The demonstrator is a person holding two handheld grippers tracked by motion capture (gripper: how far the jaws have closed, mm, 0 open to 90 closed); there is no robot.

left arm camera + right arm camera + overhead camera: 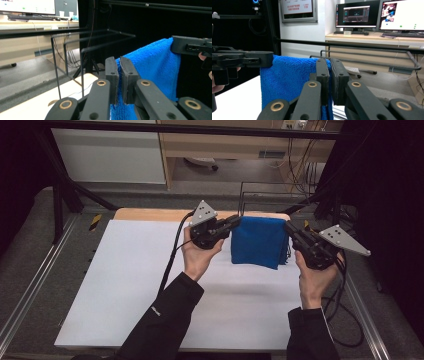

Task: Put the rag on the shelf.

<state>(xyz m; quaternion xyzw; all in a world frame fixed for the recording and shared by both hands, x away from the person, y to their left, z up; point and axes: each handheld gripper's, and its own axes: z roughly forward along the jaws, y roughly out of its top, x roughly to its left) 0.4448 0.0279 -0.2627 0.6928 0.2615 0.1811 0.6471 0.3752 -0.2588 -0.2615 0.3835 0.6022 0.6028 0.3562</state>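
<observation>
Both forearms reach forward from the near edge of the table point(150, 285), hands raised and level with each other. The left gripper point(235, 222) pinches the left top corner of a blue towel point(260, 242); the right gripper point(290, 229) pinches the right one. The towel hangs stretched between them, above the table's far end, a black wire rack point(82, 45) just behind.

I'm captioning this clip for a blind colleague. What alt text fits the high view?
Seen from above, a person holds a blue towel up by its top corners, the left gripper and right gripper each clamped on one corner. The towel hangs over the far edge of a white table, in front of a black wire rack.
</observation>
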